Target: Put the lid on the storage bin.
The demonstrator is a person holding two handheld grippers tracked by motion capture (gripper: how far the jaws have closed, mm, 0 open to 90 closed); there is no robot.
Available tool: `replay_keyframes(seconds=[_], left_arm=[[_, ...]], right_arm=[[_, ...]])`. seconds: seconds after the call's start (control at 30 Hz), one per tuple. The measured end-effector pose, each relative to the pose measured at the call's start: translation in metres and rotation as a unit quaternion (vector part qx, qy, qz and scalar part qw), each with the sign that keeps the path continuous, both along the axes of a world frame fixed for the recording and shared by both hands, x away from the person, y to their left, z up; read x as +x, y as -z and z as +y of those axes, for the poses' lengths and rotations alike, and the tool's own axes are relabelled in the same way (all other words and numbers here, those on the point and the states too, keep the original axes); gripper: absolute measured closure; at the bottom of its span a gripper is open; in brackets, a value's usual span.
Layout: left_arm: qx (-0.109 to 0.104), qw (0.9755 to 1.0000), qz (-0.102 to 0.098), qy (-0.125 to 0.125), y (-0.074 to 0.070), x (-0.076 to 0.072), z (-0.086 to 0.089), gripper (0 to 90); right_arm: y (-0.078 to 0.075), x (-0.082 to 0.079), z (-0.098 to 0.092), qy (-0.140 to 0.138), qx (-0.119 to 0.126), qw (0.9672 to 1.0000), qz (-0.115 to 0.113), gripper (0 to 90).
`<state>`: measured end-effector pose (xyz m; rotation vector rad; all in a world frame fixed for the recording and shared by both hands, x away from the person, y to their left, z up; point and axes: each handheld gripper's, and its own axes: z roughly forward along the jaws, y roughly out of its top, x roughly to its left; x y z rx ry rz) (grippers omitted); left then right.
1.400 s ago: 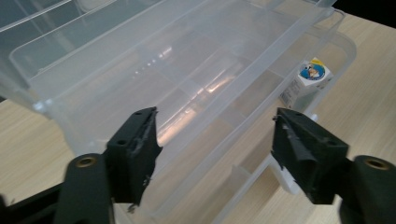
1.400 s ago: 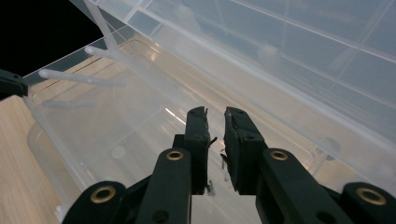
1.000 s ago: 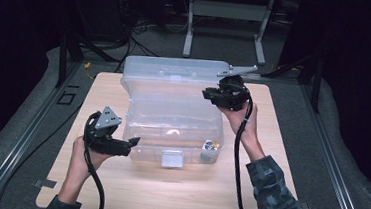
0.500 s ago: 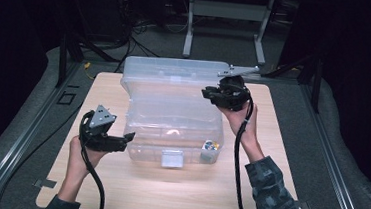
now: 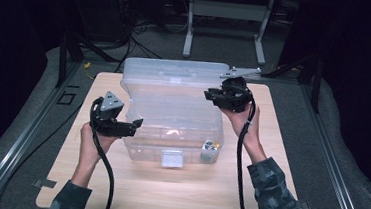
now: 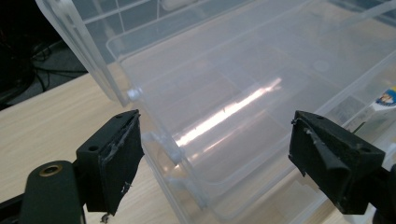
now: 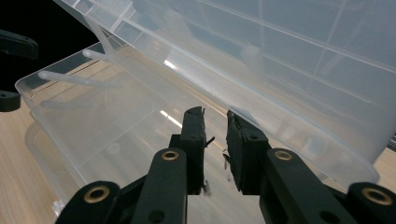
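A clear plastic storage box (image 5: pixel 171 128) stands in the middle of the wooden table (image 5: pixel 191 195), its hinged lid (image 5: pixel 175 76) raised at the back. My left gripper (image 5: pixel 134 125) is at the box's left wall, open, and its wide-apart jaws (image 6: pixel 215 154) frame the box's corner. My right gripper (image 5: pixel 209 94) is at the lid's right end. In the right gripper view its jaws (image 7: pixel 214 116) stand almost together, with the lid's rim (image 7: pixel 289 140) at their tips.
A small colourful item (image 5: pixel 212 145) lies in the box's front right corner, also seen in the left gripper view (image 6: pixel 385 99). A latch (image 5: pixel 172 157) hangs on the front wall. Behind the table are a metal stand (image 5: pixel 225 17) and floor cables.
My left gripper has moved a little away from the person along the box's left side. The right gripper and the lid have stayed where they were.
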<state>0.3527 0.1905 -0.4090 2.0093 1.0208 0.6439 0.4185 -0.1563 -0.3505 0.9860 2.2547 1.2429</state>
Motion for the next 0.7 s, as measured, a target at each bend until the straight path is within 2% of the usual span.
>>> replay_keyframes(seconds=[0.07, 0.23, 0.3, 0.53, 0.6, 0.7], left_arm=[[-0.005, 1.0, 0.006, 0.003, 0.004, 0.0, 0.001, 16.8], [0.006, 1.0, 0.006, 0.0, 0.009, -0.005, 0.005, 16.6], [0.007, 1.0, 0.006, -0.003, 0.01, -0.008, 0.009, 16.7], [0.012, 0.9998, 0.013, -0.008, 0.02, -0.024, 0.023, 16.0], [0.018, 0.9997, 0.016, -0.008, 0.025, -0.029, 0.027, 15.4], [0.037, 0.9992, 0.014, -0.011, 0.032, -0.037, 0.029, 15.1]], right_arm=[[0.001, 0.0, 0.0, -0.001, 0.0, 1.0, 0.002, 77.0], [0.004, -0.002, 0.0, 0.0, -0.005, 1.0, 0.004, 76.7], [0.006, -0.003, 0.0, -0.006, 0.002, 1.0, 0.005, 76.8], [0.013, -0.009, -0.002, -0.004, 0.0, 1.0, 0.007, 76.3], [0.016, -0.011, -0.003, -0.006, -0.001, 0.9999, 0.008, 76.3], [0.021, -0.015, -0.003, -0.007, 0.001, 0.9999, 0.012, 76.3]])
